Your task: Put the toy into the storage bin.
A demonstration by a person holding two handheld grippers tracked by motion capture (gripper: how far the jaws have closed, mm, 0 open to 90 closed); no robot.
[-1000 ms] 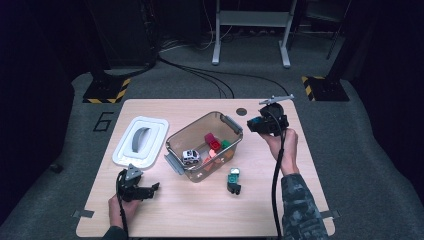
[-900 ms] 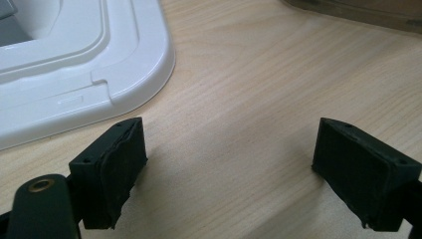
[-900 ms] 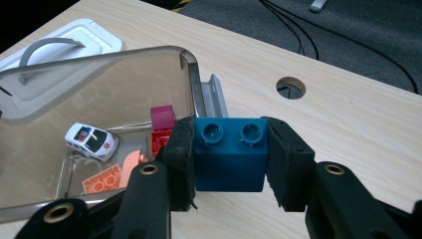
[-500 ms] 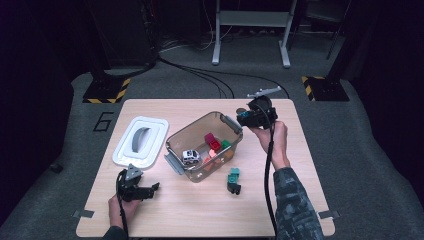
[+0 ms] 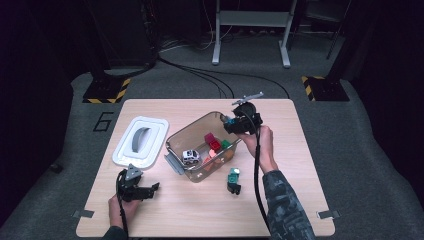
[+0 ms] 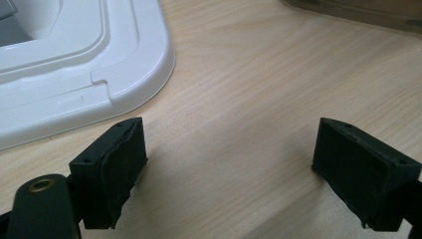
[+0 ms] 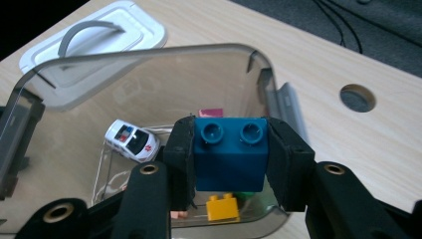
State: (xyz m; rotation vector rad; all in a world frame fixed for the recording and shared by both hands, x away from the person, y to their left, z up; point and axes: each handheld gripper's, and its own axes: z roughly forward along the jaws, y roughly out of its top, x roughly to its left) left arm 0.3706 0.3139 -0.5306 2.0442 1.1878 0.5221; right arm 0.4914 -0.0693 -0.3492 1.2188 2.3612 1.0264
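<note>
- The blue brick, judged light, rigid and smooth, is clamped by its flat sides in the right claw above the bin.
- The left claw is held wide, empty, over the surface.

Glossy plastic blue brick, matt wooden table.

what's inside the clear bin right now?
Inside the clear bin: a white toy car, red bricks, a green brick and a yellow brick. The blue brick in the right gripper hides what lies beneath it.
</note>
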